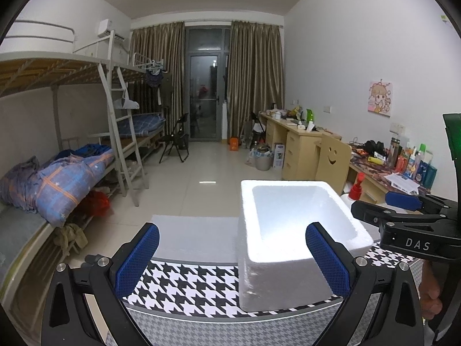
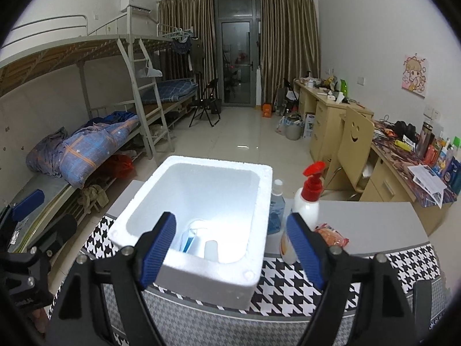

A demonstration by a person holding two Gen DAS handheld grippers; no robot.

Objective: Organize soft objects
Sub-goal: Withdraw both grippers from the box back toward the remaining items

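Your right tool [image 2: 230, 239] stands apart, empty, above the foam box [image 2: 260, 190]; pouch [image 2: 331, 235] right of it remains

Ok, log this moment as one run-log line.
white foam box: bottle inside | left hand-held gripper: open, empty | right hand-held gripper: open, empty, above box

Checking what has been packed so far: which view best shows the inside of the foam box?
The right wrist view: it looks down into the foam box, showing items at its bottom. The left wrist view shows the box from lower, revealing only bare inner walls.
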